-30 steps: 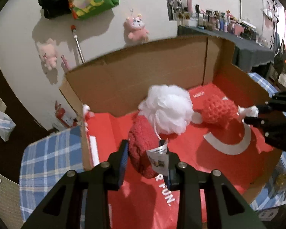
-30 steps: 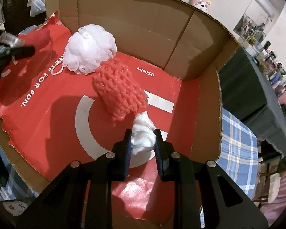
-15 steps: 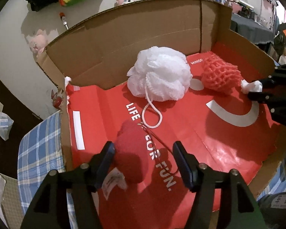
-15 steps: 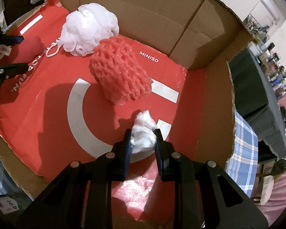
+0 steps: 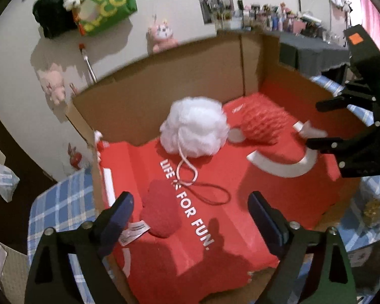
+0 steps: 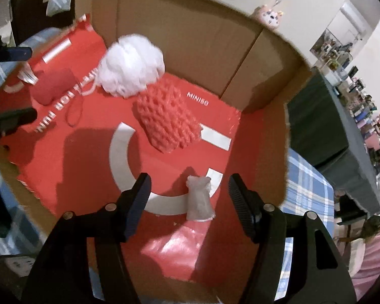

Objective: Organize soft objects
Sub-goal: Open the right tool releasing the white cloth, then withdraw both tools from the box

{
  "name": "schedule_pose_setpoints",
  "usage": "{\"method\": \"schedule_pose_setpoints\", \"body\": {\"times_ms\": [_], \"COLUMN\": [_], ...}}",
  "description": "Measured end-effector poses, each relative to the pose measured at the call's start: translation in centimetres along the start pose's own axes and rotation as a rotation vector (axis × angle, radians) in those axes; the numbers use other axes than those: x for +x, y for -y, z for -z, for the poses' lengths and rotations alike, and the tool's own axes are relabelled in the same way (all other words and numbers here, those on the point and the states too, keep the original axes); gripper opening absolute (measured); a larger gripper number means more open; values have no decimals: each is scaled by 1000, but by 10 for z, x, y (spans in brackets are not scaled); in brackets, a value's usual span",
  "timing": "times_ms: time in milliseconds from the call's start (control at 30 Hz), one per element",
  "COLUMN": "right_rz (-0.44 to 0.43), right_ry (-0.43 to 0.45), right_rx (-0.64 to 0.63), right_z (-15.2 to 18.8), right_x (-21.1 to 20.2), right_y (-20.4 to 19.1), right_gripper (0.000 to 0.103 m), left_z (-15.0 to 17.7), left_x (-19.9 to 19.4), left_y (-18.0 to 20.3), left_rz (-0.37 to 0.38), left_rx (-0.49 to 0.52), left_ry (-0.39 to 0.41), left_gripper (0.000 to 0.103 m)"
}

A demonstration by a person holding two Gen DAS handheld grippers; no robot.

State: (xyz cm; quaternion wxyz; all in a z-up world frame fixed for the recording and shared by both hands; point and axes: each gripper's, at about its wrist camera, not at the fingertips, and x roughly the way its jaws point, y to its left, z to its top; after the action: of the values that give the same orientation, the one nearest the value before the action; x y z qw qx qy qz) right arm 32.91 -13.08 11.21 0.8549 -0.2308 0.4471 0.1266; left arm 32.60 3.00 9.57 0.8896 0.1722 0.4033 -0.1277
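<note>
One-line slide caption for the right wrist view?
Right gripper opening over a small white bundle on the red-lined cardboard box floor, near the red mesh sponge and white loofah.

L gripper (image 5: 190, 212) & R gripper (image 6: 187, 190) both pointing steeply down toward 12 o'clock, jaws opening, gripping nothing.

A cardboard box (image 5: 149, 96) lined with a red bag (image 5: 215, 228) is seen from above. A white mesh pouf (image 5: 195, 126) and a red plush (image 5: 160, 211) are laid inside. The left gripper (image 5: 190, 210) is opening, nothing gripped.
</note>
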Motion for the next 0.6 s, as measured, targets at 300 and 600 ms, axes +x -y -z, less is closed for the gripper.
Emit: {"method": "schedule_pose_setpoints", "body": {"times_ms": [300, 600], "right_rz": [-26, -54], "right_ry": [180, 379], "right_rx": [103, 159], "right_z": [19, 63], "right_x": [-98, -197], "right_y": [7, -6], "right_gripper": [74, 82], "left_z": [3, 29], "left_x": [-80, -170], "left_y": [7, 29], "left_rz": [20, 59], "left_rx": [-94, -175], "left_ry": [179, 338], "left_gripper": [103, 103]}}
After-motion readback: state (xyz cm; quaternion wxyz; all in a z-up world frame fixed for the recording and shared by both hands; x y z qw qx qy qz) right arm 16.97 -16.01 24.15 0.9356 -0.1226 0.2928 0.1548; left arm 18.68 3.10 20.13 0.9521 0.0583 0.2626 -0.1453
